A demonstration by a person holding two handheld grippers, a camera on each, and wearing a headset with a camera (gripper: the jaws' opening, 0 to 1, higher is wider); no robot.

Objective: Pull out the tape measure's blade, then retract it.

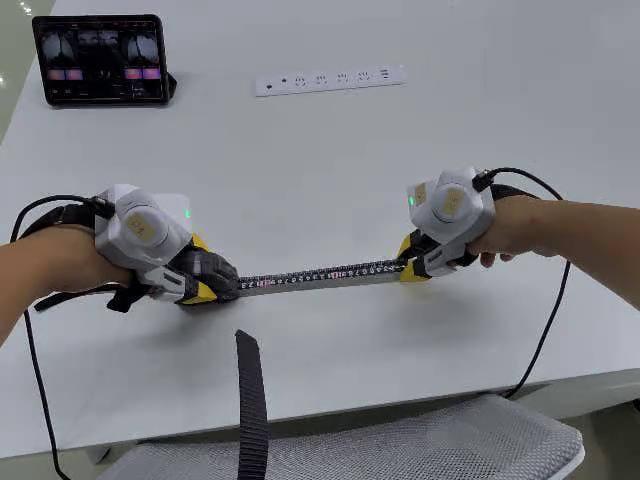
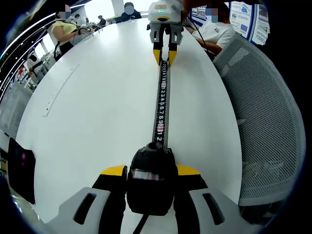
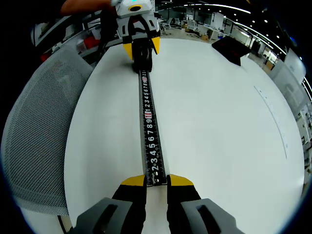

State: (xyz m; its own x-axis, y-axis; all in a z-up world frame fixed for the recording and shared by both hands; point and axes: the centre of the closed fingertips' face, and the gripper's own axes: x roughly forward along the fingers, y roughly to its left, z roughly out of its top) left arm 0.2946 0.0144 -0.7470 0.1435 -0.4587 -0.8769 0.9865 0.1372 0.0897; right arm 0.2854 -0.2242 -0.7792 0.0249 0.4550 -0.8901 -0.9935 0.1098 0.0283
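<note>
White table (image 1: 330,150), power strip (image 1: 330,79), apparently tablet (image 1: 100,60)

Opposed gripper views along shared blade (image 1: 320,277)

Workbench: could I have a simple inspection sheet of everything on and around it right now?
Surface: white table.
Job's things: black tape measure case; blade pulled out, stretched between the grippers.
Clutter: tablet with lit screen and white power strip, both at the far side.
Grippers: left gripper shut on the case; right gripper shut on the blade's tip.
Cables: black cable from each gripper, dropping over the near edge; black strap.
Surroundings: mesh chair; seated people at the table's far end.
</note>
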